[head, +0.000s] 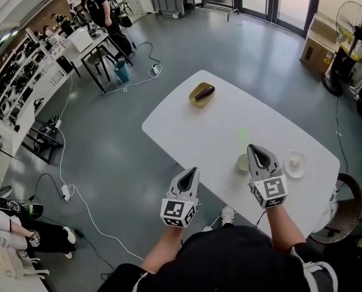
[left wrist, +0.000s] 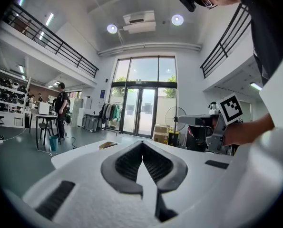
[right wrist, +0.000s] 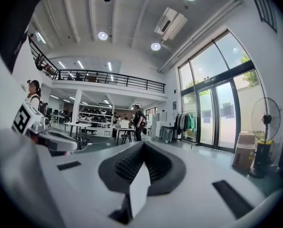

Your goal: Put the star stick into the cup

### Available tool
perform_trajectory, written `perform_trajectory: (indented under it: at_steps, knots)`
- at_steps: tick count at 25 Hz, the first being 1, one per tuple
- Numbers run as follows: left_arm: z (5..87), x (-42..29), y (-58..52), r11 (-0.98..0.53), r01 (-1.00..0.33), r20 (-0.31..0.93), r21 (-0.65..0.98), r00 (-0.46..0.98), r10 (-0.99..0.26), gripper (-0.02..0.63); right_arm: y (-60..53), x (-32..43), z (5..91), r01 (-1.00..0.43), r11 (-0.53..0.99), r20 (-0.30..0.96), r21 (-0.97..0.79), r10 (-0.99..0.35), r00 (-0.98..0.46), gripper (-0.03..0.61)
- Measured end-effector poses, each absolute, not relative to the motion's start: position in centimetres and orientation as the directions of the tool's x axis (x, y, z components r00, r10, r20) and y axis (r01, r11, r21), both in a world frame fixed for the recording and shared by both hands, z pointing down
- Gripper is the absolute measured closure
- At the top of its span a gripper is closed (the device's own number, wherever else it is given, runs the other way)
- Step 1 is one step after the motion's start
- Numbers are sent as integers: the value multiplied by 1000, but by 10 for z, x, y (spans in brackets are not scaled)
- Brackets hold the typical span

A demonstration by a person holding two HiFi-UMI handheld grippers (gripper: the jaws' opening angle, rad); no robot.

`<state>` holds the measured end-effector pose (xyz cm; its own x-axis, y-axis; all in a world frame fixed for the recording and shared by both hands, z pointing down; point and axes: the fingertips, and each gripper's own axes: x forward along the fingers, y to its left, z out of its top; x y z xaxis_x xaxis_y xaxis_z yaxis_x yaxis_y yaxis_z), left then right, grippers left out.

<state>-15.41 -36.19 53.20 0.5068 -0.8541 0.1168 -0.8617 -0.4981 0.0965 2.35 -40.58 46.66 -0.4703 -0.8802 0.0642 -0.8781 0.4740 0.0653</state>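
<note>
A small pale cup (head: 242, 163) stands on the white table (head: 187, 123) near its front edge, partly hidden by my right gripper (head: 254, 148), which hovers just right of it. A faint small green thing (head: 243, 132) lies on the table beyond the cup; I cannot tell if it is the star stick. My left gripper (head: 191, 171) is held at the table's near edge, left of the cup. In both gripper views the jaws meet with nothing between them, left gripper (left wrist: 142, 148) and right gripper (right wrist: 142, 151) alike, and both point level over the room.
A yellow dish (head: 201, 94) with a dark oblong object sits at the table's far end, also seen as the yellow dish (left wrist: 108, 145). A white round saucer (head: 295, 163) lies right of the cup. A fan (head: 351, 41), boxes and a chair (head: 348, 205) stand to the right.
</note>
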Motion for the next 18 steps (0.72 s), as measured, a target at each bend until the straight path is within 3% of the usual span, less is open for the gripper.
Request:
perform_trajectory:
  at_steps: [6,18]
  knots:
    - [514,-160,-364,-491,-867,92,79,497,-863,604,-389,26,454,-877,465,7,120,-884,-467,575]
    - [507,-158,-359,-496,-867,89,57,499,-862,604,-382,27,456,-888,447,12,111,-894,-448,575]
